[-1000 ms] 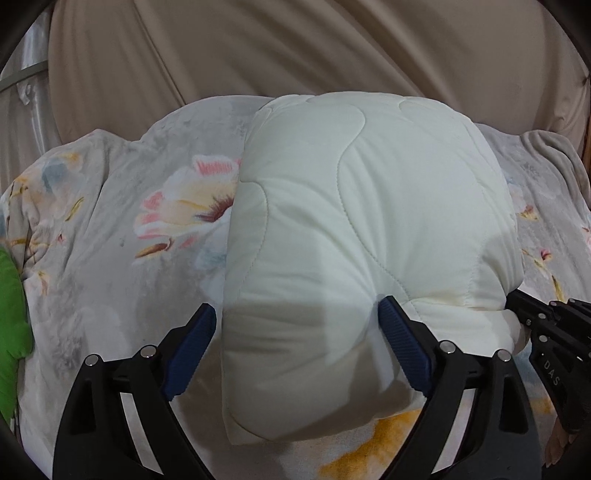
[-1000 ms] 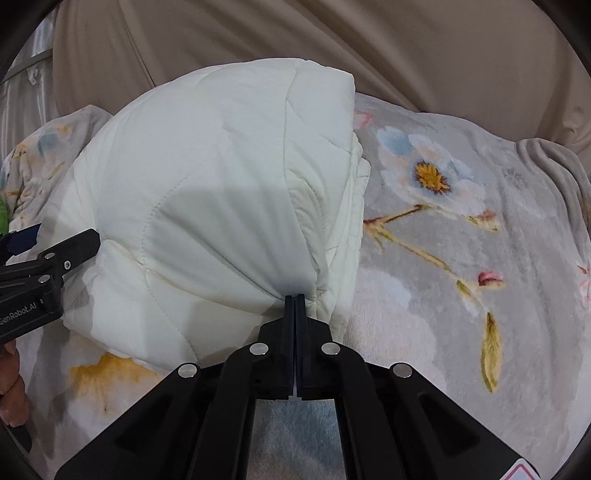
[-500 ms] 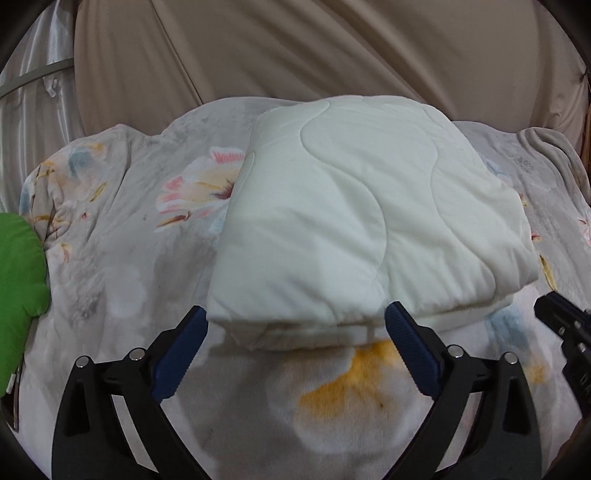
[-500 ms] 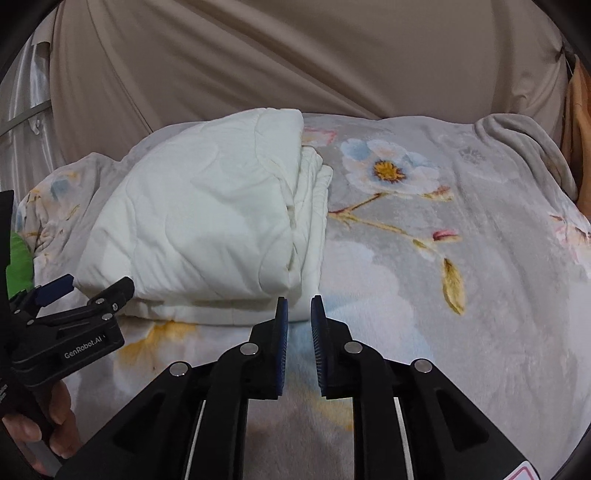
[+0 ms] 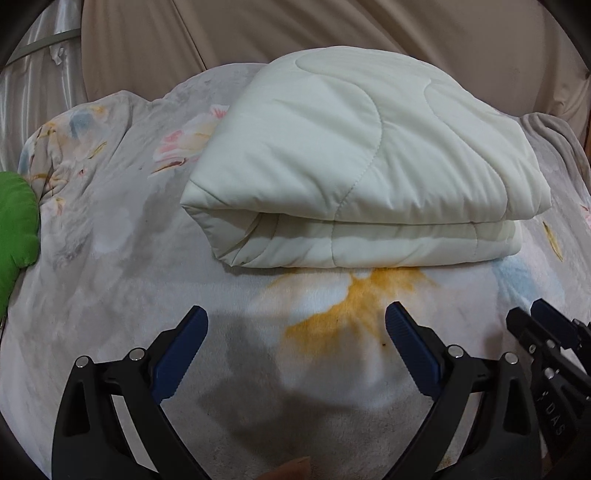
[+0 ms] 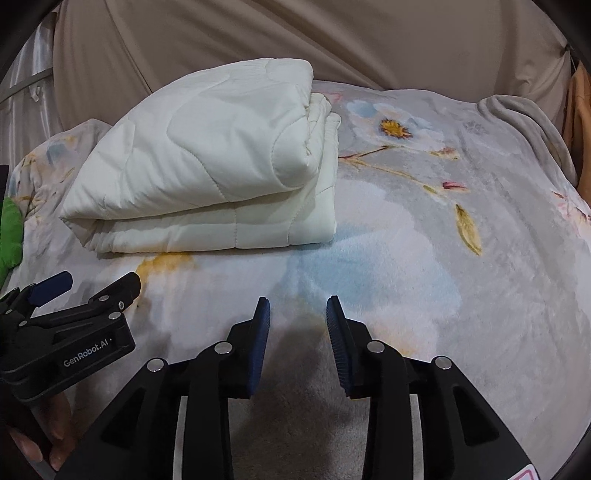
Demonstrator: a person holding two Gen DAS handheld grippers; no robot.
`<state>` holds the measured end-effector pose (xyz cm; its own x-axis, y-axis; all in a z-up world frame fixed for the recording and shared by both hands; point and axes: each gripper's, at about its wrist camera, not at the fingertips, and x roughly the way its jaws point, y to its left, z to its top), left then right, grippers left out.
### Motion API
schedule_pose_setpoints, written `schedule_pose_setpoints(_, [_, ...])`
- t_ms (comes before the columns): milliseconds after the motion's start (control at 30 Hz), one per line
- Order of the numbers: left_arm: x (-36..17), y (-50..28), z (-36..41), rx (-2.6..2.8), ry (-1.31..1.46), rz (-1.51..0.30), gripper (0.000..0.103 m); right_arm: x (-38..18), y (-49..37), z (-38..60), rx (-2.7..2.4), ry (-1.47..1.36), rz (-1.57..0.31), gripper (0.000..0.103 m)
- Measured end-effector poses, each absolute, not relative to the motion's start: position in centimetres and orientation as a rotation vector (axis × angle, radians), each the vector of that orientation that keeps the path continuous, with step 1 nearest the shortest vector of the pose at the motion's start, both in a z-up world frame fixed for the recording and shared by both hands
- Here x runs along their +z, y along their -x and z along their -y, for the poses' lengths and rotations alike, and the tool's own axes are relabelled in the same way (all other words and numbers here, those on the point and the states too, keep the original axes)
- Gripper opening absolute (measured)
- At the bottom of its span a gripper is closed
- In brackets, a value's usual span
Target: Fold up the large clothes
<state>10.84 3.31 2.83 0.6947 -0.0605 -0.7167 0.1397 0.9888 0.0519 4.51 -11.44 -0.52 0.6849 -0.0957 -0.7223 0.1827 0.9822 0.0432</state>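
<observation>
A cream quilted padded garment point(image 5: 362, 166) lies folded in a thick stack on the floral blanket; it also shows in the right wrist view point(image 6: 207, 173), at the left. My left gripper point(image 5: 295, 325) is open and empty, pulled back in front of the folded stack and apart from it. My right gripper point(image 6: 297, 314) is open and empty, near and to the right of the stack's front corner. Each gripper shows at the edge of the other's view: the right one point(image 5: 535, 325), the left one point(image 6: 88, 284).
The grey floral blanket point(image 6: 424, 258) covers the whole surface. A green cloth point(image 5: 14, 218) lies at the left edge. Beige curtains point(image 5: 295, 33) hang behind. A grey blanket fold point(image 6: 524, 118) bunches at the far right.
My right gripper let go of the garment and opened. The garment dropped flat into a folded stack. Both grippers pulled back toward me.
</observation>
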Motion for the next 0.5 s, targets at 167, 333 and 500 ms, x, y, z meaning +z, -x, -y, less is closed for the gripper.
schedule_pose_setpoints(167, [2.6,-10.7,-3.0,-0.109,-0.124,-0.792,0.095,-0.8,-4.6,11.2,-0.167,-0.111,-0.810,0.040])
schedule_pose_setpoints(333, [2.7,-10.1,-2.1,-0.117,-0.167,-0.766,0.095,-1.0,-4.8,10.9,-0.171,-0.091,-0.815,0.045])
schedule_pose_setpoints(500, [2.7,-9.9,-1.6,-0.118,-0.195,-0.761,0.095,-1.1,-4.7,10.7,-0.177,-0.075,-0.816,0.047])
